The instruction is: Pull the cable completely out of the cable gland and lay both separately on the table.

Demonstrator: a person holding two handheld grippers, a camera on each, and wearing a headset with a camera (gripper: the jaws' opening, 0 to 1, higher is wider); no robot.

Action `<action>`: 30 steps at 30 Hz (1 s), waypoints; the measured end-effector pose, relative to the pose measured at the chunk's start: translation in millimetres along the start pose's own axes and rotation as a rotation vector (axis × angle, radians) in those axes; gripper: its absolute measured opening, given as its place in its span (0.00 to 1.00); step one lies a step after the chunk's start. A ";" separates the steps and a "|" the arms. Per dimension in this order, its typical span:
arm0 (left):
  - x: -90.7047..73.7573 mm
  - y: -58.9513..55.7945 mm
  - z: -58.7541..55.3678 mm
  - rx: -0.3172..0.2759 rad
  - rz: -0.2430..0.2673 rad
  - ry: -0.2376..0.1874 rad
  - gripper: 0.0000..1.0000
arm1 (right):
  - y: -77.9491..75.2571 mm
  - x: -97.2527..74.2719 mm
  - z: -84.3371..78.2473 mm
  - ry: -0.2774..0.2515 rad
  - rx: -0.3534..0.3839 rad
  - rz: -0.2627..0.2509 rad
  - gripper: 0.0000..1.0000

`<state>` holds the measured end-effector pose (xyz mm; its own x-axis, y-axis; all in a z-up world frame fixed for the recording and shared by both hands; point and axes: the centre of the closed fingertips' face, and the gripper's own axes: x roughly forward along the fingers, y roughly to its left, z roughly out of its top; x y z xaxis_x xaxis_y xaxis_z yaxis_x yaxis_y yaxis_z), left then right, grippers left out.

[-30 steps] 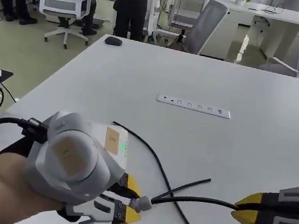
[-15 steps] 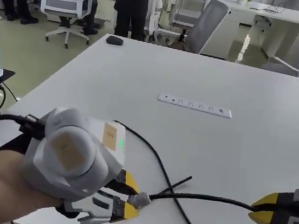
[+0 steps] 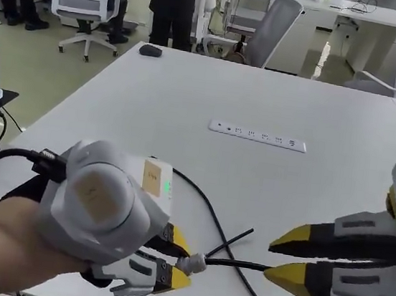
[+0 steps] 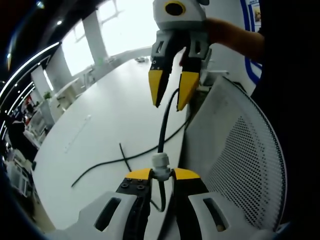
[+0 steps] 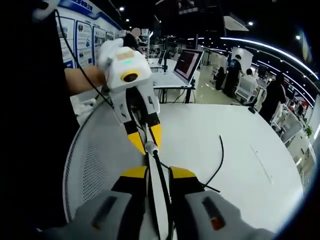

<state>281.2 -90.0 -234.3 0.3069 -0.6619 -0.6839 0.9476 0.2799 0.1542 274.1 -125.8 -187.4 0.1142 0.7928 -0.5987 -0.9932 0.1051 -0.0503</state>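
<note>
A small grey cable gland (image 3: 191, 264) is pinched in my left gripper (image 3: 182, 264), which is shut on it just above the table's near edge. A black cable (image 3: 234, 264) leaves the gland to the right and passes between the jaws of my right gripper (image 3: 271, 257). Those jaws are open, one above and one below the cable. In the left gripper view the gland (image 4: 160, 162) sits between my fingertips, and the right gripper (image 4: 170, 97) straddles the cable beyond it. The right gripper view has the cable (image 5: 156, 167) running up to the gland (image 5: 149, 147).
A second stretch of black cable (image 3: 205, 210) crosses the white table (image 3: 324, 178). A white power strip (image 3: 257, 136) lies mid-table and a dark mouse (image 3: 150, 50) at the far edge. Office chairs and standing people are behind. A mesh chair back (image 4: 235, 150) is close by.
My right gripper was shut on the cable far to the right. It has moved left toward the gland and its jaws have opened. The left gripper still holds the gland.
</note>
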 end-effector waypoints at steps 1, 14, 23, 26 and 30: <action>0.3 -0.4 0.2 0.005 0.001 0.003 0.17 | 0.9 3.2 1.4 -0.002 -0.002 0.003 0.15; 3.9 -8.2 8.4 0.085 -0.004 0.018 0.17 | 3.7 28.6 -11.5 0.079 -0.040 0.051 0.10; 3.5 -6.5 12.1 0.103 0.001 0.009 0.17 | 4.5 32.9 -15.2 0.085 -0.039 0.052 0.03; 3.3 -5.8 12.2 0.093 -0.003 0.001 0.17 | 4.1 32.7 -14.9 0.076 -0.033 0.043 0.03; 2.1 -1.4 3.2 0.097 0.010 0.034 0.17 | 1.1 27.9 -17.4 0.072 -0.017 0.026 0.03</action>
<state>280.8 -94.1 -233.6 0.3149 -0.6351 -0.7053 0.9491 0.2168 0.2285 275.8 -114.0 -218.1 0.0868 0.7498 -0.6560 -0.9961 0.0740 -0.0473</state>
